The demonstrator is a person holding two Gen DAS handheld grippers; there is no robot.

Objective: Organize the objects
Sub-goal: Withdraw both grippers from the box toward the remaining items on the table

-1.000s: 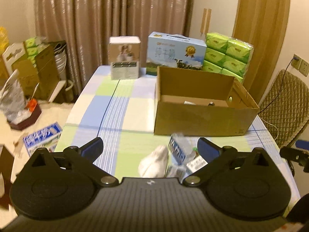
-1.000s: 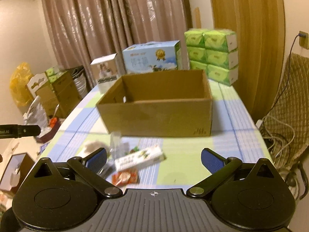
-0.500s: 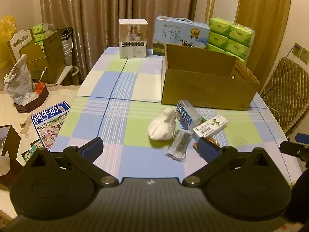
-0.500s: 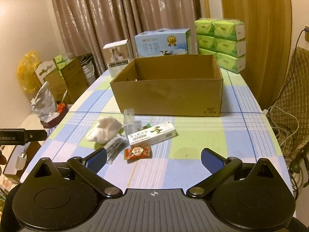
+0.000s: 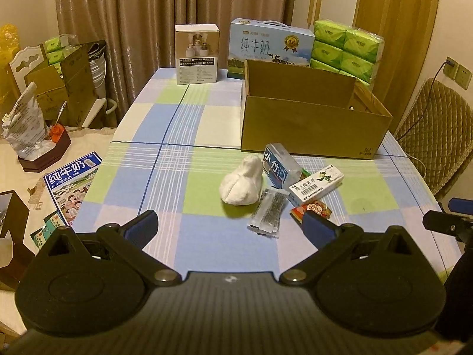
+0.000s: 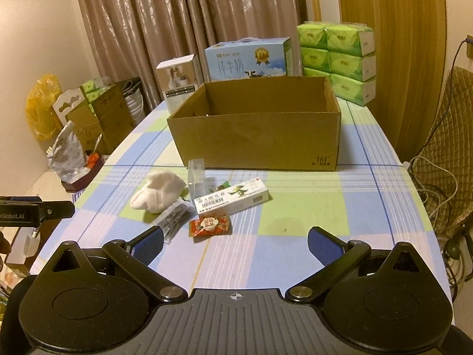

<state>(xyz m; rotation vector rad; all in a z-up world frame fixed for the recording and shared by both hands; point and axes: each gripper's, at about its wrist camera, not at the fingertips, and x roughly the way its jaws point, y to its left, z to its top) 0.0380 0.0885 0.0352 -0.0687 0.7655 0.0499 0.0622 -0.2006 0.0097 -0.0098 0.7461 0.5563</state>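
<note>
Before you, brown curtains hang behind a checked table. A quilted chair stands beside a wooden door.

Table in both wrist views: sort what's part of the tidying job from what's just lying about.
Job:
cardboard box
white sock bundle
clear blue-label case
long white carton
dark sachet
red snack packet

Lying about:
milk carton case
green tissue packs
small white box
</note>
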